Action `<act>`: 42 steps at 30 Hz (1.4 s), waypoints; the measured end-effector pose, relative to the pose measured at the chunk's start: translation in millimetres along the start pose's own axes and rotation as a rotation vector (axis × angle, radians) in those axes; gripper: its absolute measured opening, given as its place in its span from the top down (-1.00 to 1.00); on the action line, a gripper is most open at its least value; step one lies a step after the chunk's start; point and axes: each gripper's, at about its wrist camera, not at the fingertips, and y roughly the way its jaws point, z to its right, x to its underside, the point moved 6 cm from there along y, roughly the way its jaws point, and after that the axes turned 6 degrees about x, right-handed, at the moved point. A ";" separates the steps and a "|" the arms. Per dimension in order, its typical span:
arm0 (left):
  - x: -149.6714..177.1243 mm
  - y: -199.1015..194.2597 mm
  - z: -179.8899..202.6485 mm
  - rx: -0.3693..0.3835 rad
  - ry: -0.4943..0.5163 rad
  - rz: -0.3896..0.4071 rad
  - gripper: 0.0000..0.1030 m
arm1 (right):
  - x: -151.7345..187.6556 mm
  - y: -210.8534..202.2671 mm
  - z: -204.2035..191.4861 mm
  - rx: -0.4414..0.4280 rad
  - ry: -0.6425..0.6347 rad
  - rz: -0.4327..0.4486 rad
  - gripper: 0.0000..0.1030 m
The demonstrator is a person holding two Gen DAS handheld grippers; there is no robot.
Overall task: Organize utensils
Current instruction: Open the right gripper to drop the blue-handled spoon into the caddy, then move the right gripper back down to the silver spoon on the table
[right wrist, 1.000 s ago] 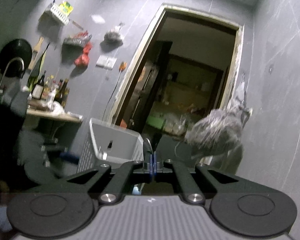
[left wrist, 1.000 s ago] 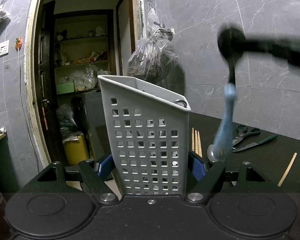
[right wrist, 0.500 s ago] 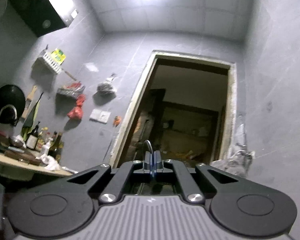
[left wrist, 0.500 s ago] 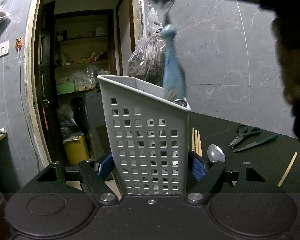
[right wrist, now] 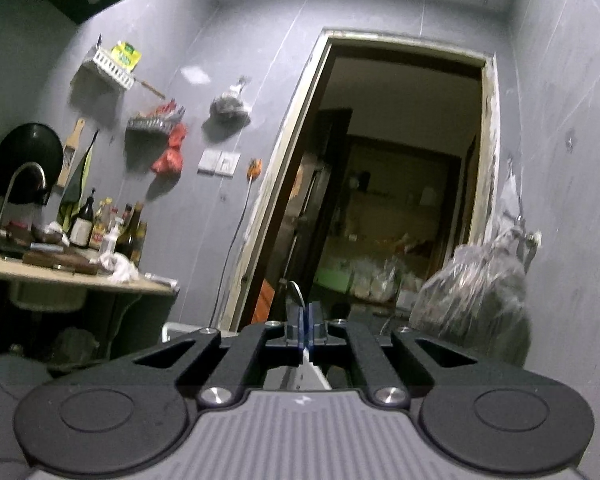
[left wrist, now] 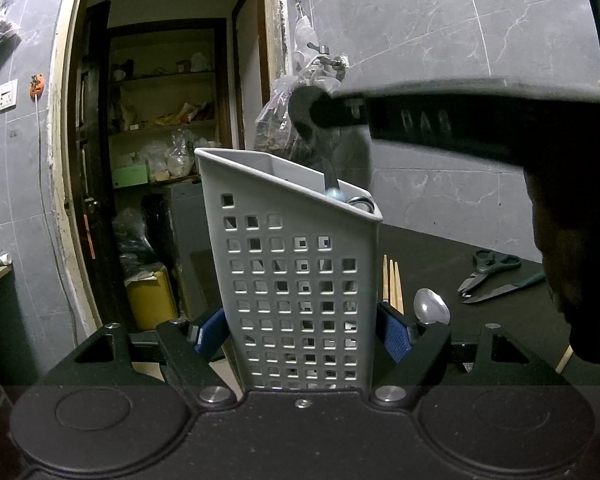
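A grey perforated utensil holder (left wrist: 296,280) stands upright between the blue pads of my left gripper (left wrist: 300,332), which is shut on its lower sides. Just above the holder's rim, my right gripper (left wrist: 316,116) reaches in from the right. It is shut on the thin dark end of a blue-handled utensil (left wrist: 334,193), whose blue end dips inside the holder beside a metal ring (left wrist: 362,202). In the right wrist view my right gripper (right wrist: 305,320) has its pads pressed together on the utensil (right wrist: 294,296), and a sliver of metal pokes up above them.
On the black table (left wrist: 460,248) right of the holder lie wooden chopsticks (left wrist: 392,280), a metal spoon (left wrist: 432,306), scissors (left wrist: 488,268), a green-handled blade (left wrist: 504,290) and one more chopstick (left wrist: 564,356). A dark part of the person (left wrist: 580,260) fills the right. A doorway opens behind.
My right gripper carried the blue-handled utensil from the right of the holder up over it, then lowered its blue end inside. The left gripper and holder stayed still.
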 end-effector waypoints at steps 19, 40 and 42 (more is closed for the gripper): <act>-0.5 1.0 -1.2 0.000 0.005 -0.005 -0.53 | 21.7 -44.8 33.6 0.068 0.079 -0.070 -0.44; -0.5 1.0 -0.4 -0.002 0.009 -0.005 -0.53 | 111.2 -71.3 65.2 0.281 0.174 -0.400 -0.99; -0.7 0.0 -2.1 -0.002 0.010 -0.006 -0.53 | 118.5 -67.3 63.2 0.276 0.173 -0.442 -0.99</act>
